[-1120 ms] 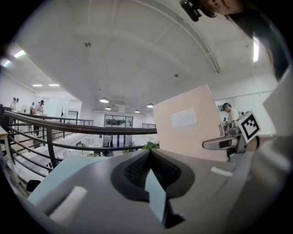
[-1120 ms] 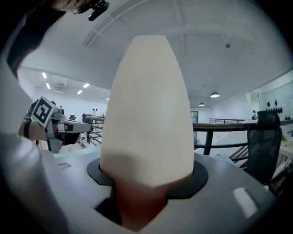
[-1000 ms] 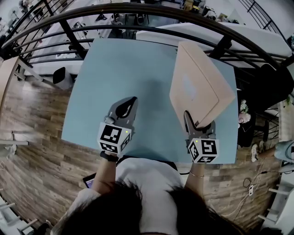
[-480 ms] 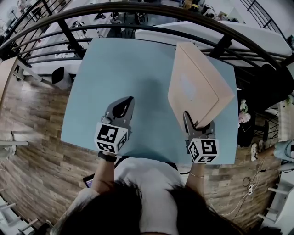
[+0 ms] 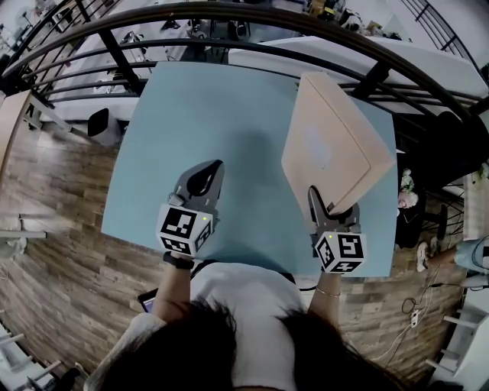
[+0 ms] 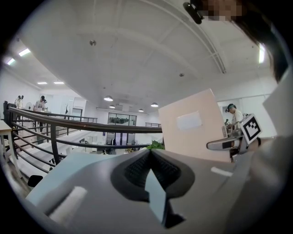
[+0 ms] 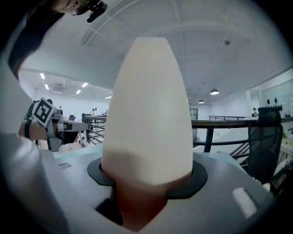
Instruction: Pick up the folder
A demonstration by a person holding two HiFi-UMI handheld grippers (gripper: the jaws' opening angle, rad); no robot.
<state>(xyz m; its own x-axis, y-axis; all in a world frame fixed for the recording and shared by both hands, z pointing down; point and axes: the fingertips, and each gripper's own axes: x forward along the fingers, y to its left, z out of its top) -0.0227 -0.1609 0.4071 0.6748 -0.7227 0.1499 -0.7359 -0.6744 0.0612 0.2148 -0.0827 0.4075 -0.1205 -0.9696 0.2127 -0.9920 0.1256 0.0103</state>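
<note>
Over the right half of the light blue rectangular table (image 5: 199, 114), the right hand-held gripper (image 5: 331, 206) grips the near corner of the flat beige cardboard folder (image 5: 332, 145). Its jaws stand wide, and the folder fills the gap between them. The folder is tilted up on edge and rises away from the gripper toward the table's far right corner. A pale rectangular label (image 6: 190, 121) shows on its face. Whether any part of it rests on the table cannot be told. The left hand-held gripper (image 5: 216, 166) hovers above the table's near left part with its jaws pressed together on nothing, well apart from the folder. A curved black metal railing (image 5: 229, 15) runs beyond the far edge.
</note>
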